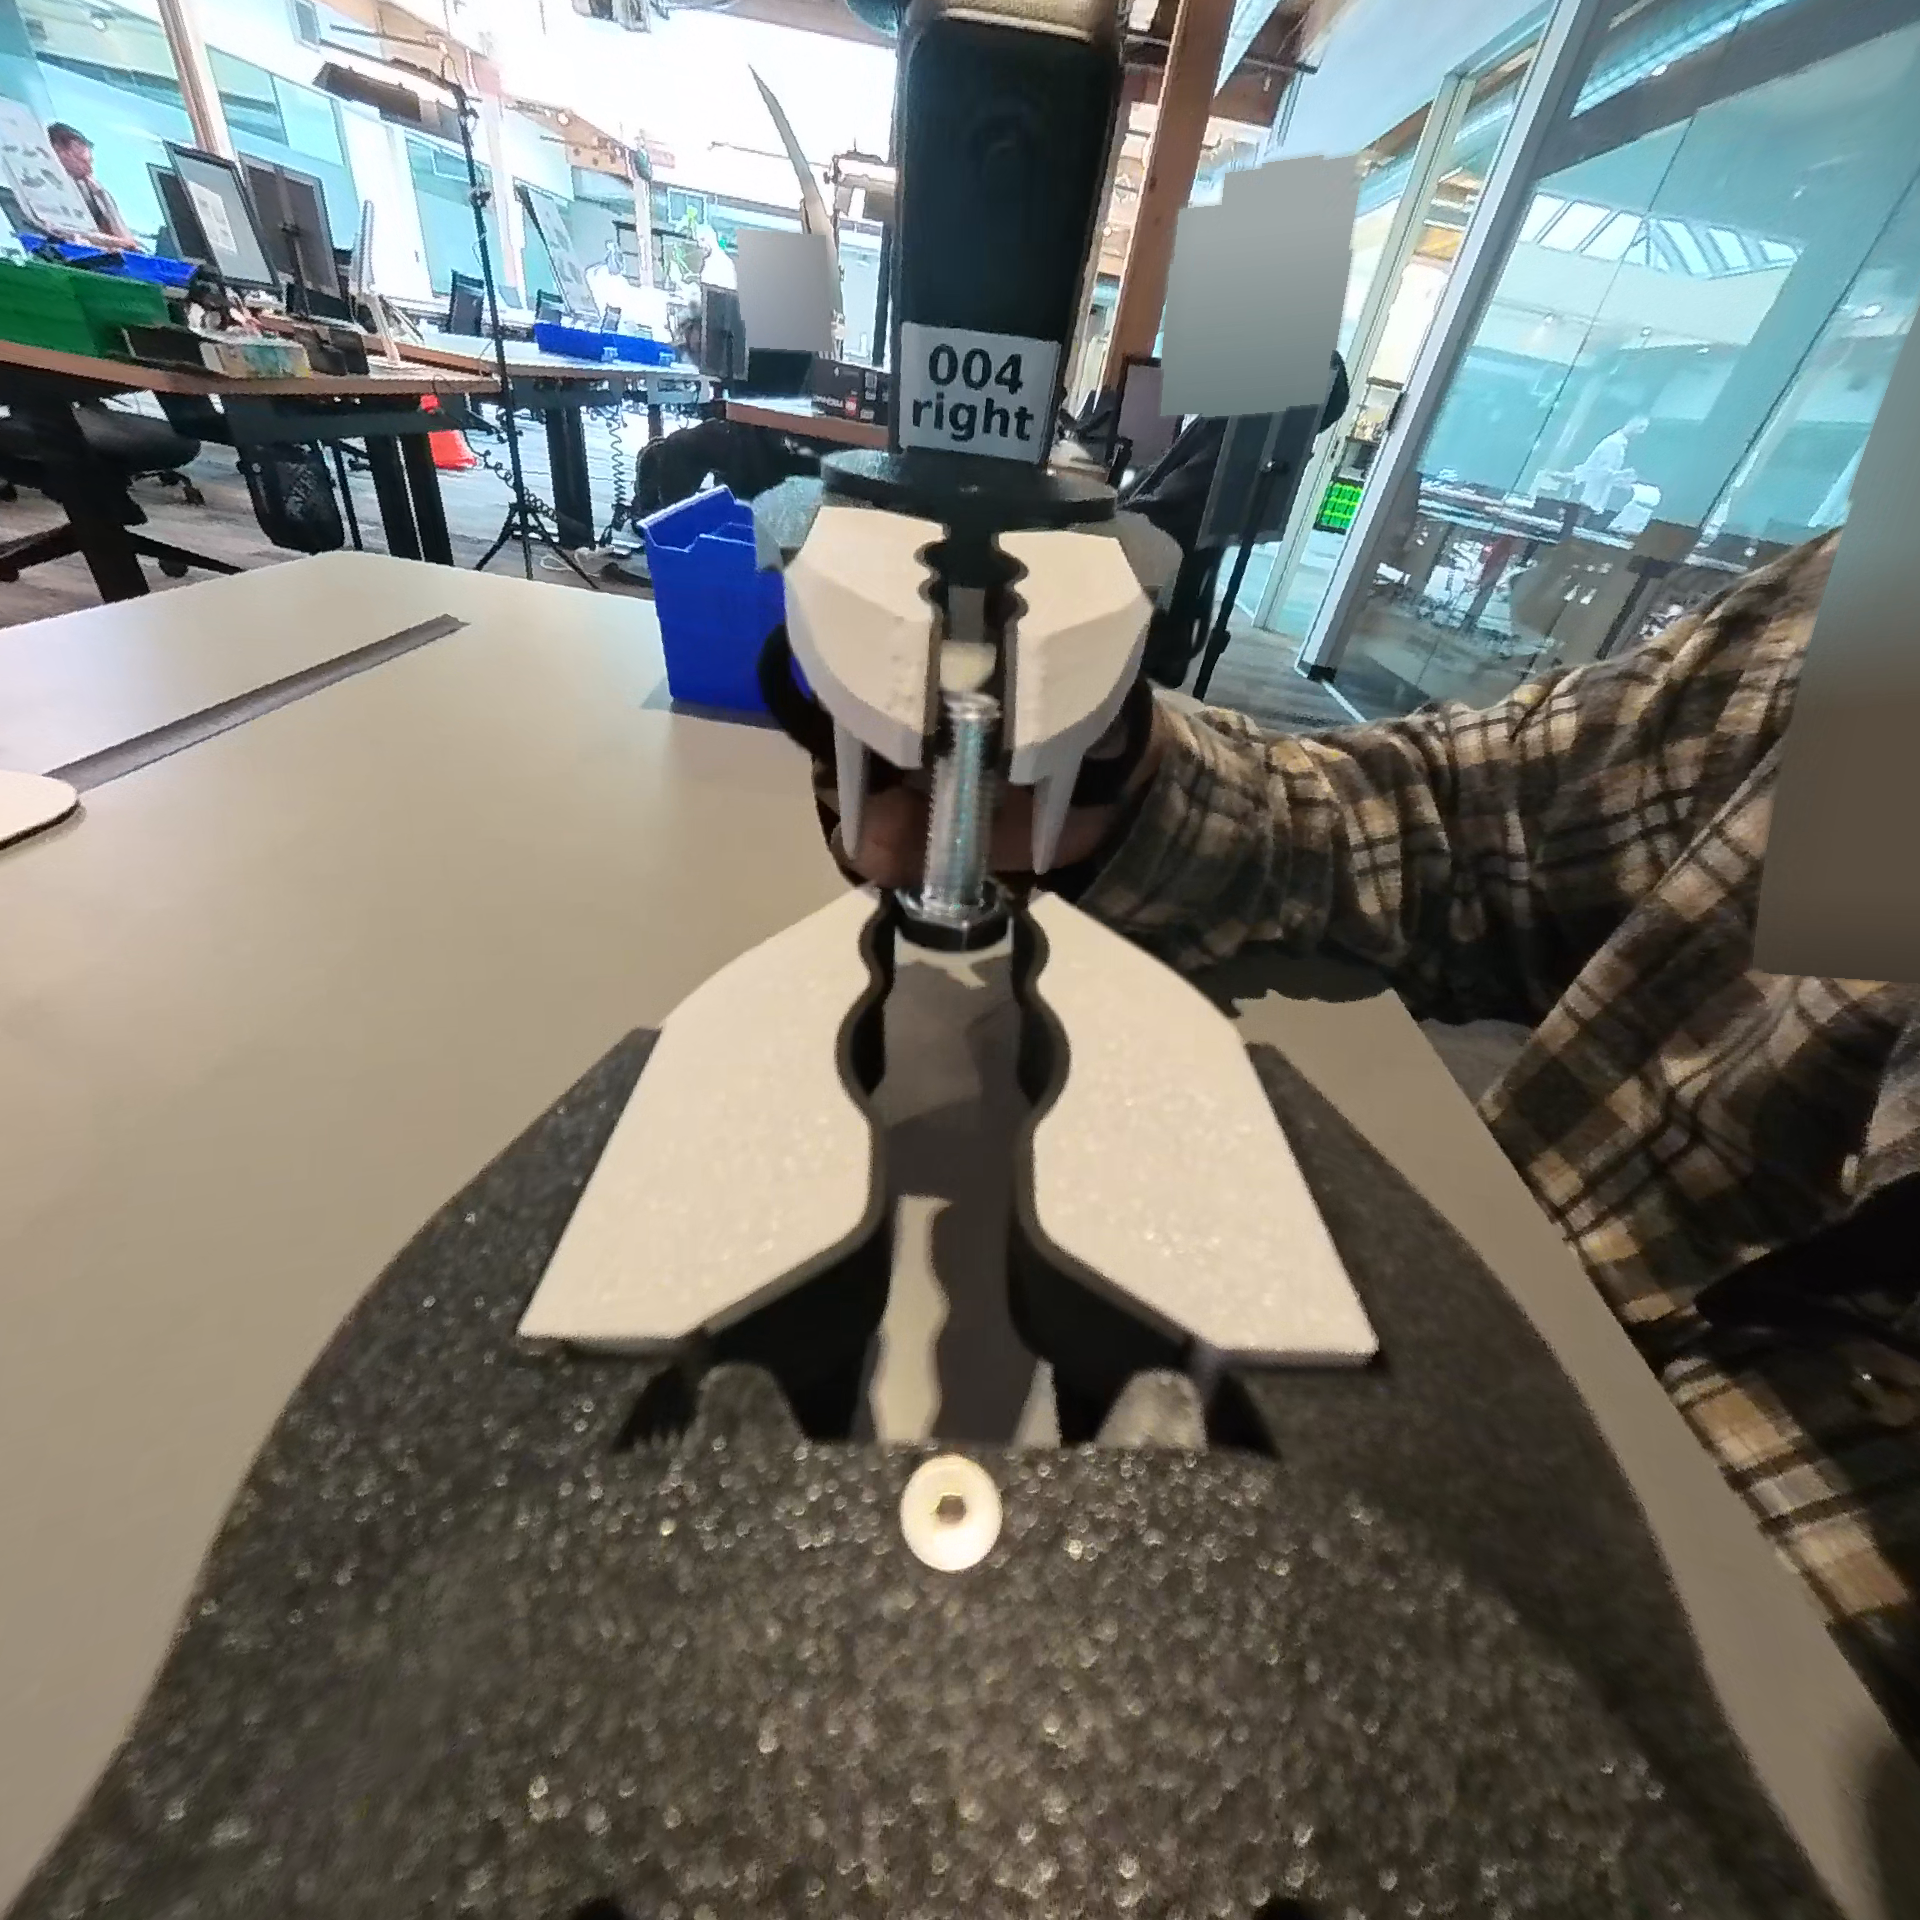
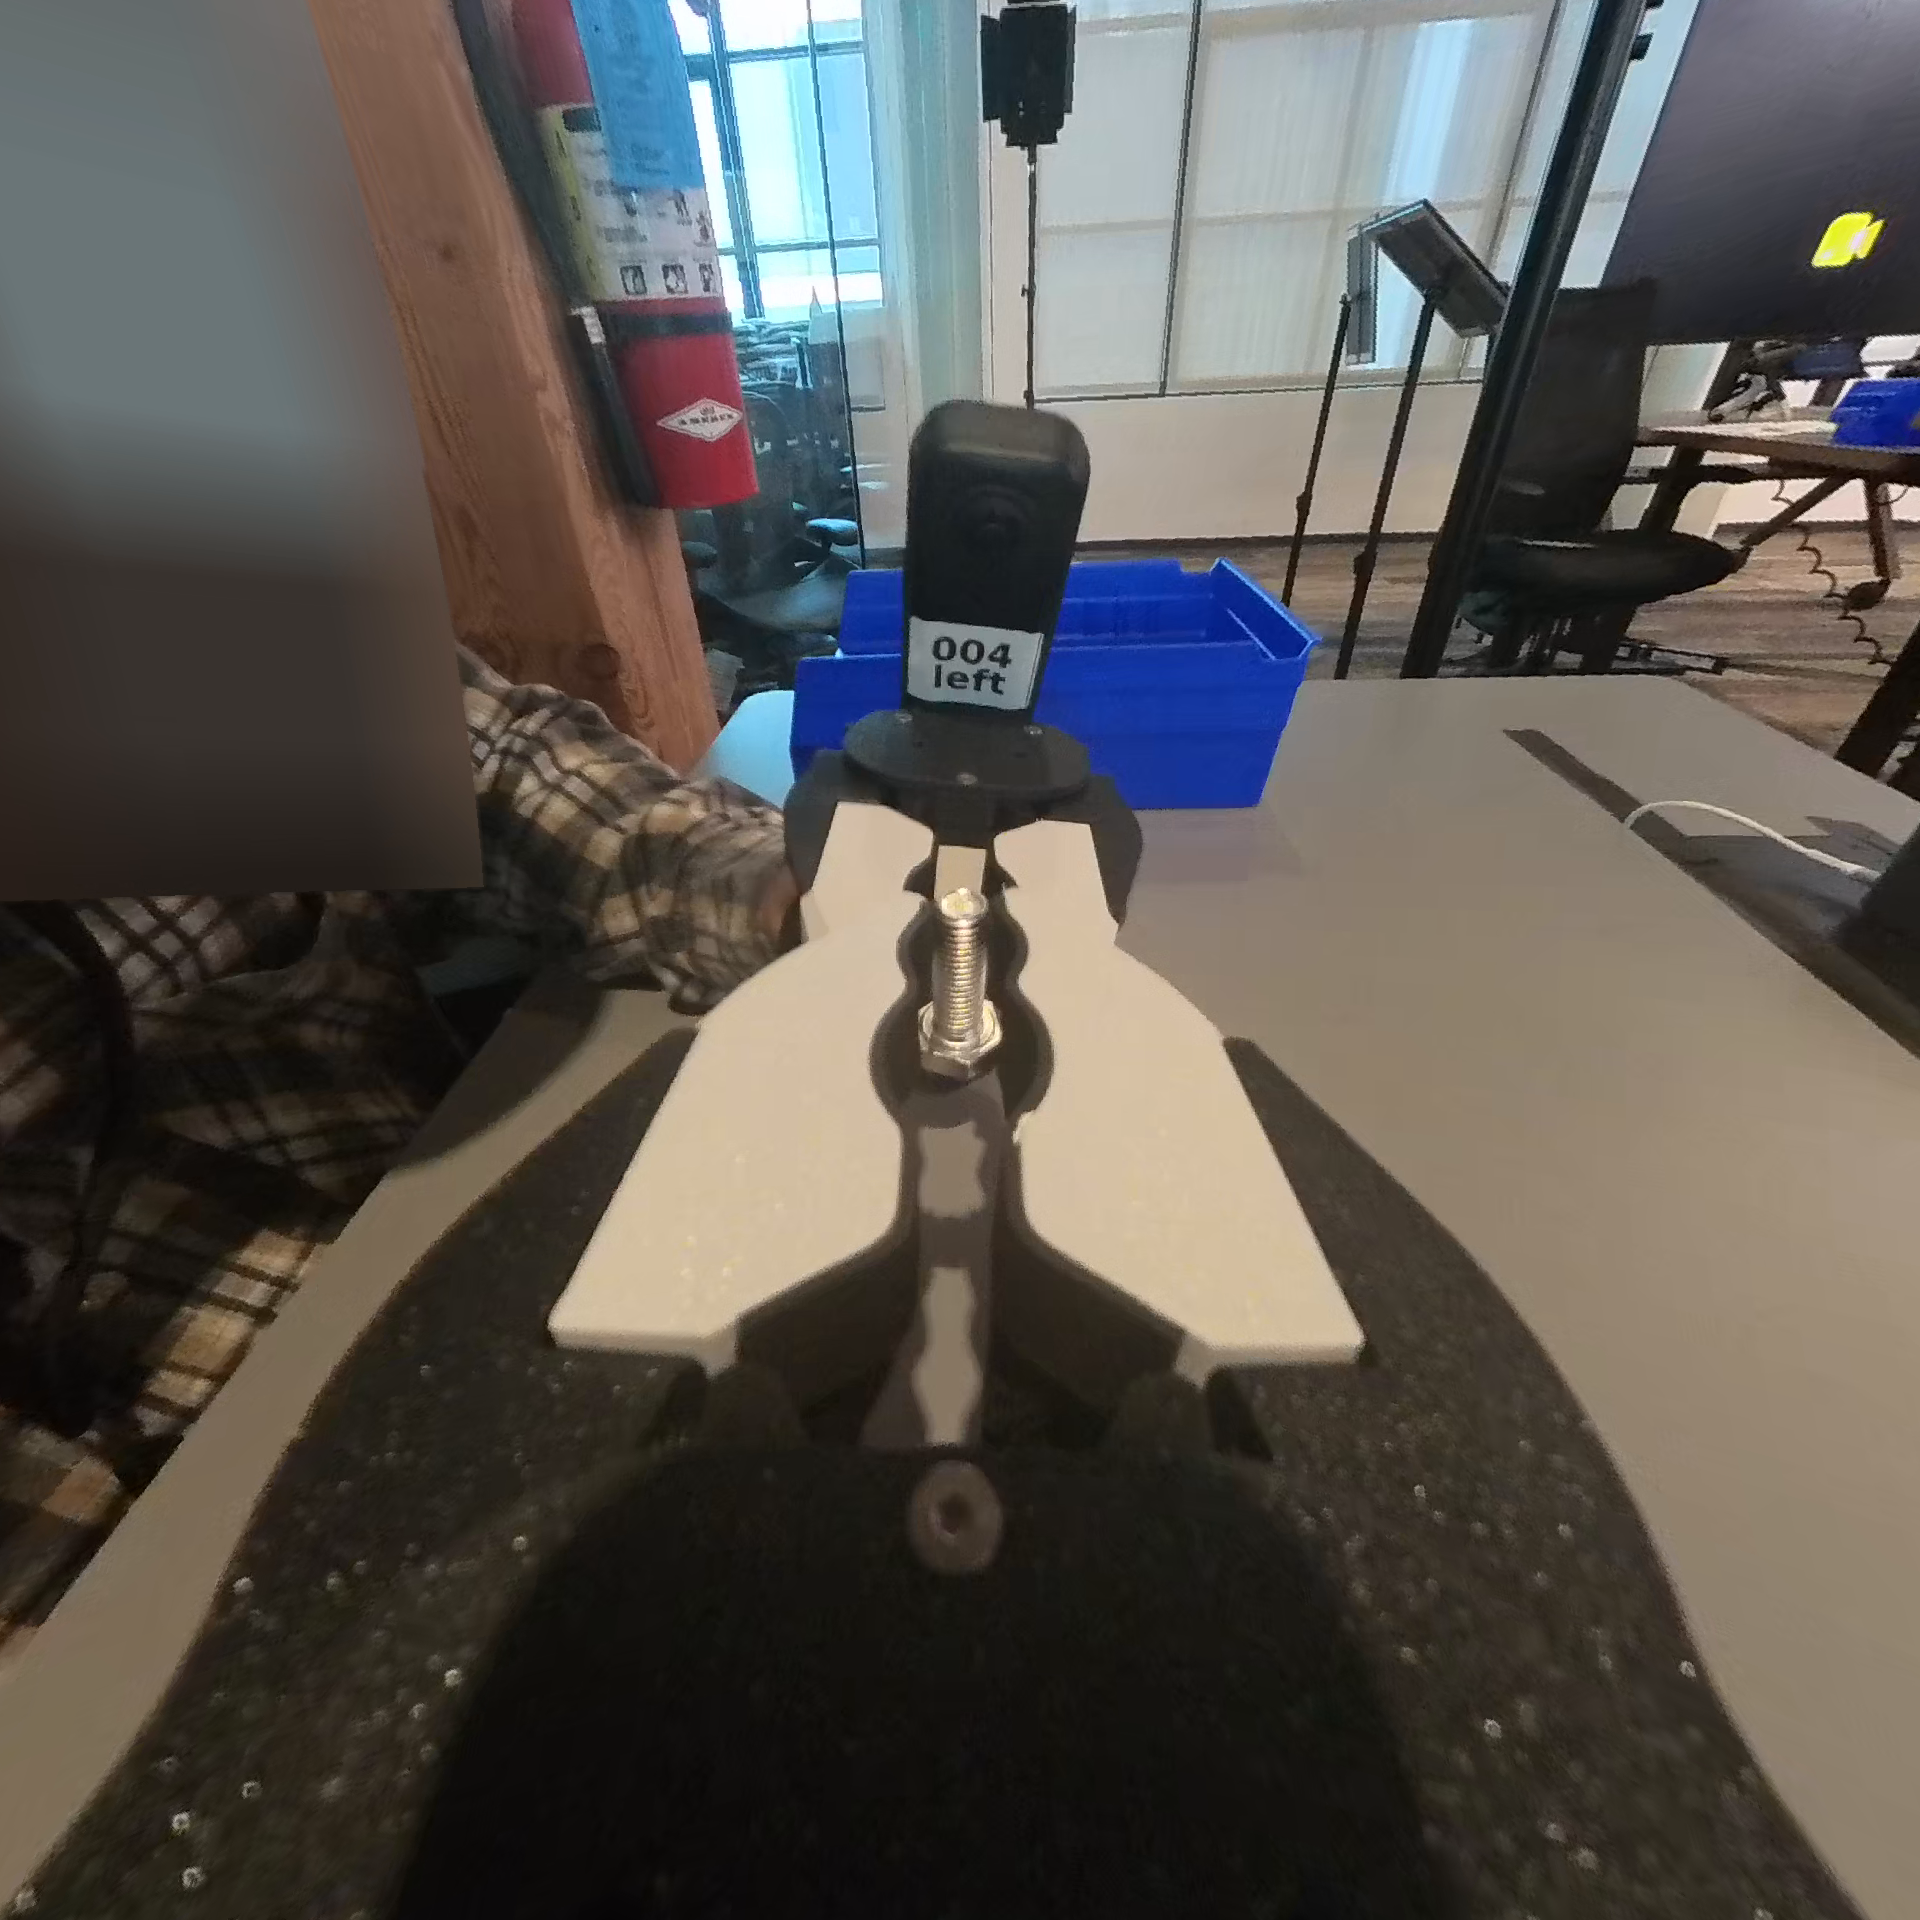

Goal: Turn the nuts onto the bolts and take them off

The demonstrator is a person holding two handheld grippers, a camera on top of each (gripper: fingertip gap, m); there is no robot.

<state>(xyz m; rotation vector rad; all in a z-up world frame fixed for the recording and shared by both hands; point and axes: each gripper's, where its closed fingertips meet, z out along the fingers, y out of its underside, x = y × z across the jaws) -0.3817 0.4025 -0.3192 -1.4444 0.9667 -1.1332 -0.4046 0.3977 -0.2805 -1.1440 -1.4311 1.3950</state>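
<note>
On the left, our left hand-held gripper point(image 1: 948, 961) is pinched narrow on what we take to be the nut point(image 1: 951, 920), right at its tips. The bolt point(image 1: 961, 800) runs from there, clear above the worktop point(image 1: 364, 883), into our right hand-held gripper point(image 2: 958, 966), which is clamped on its hex head end. We judge threading has barely begun, so next we keep both on one axis and rotate one against the other without cross-threading.
</note>
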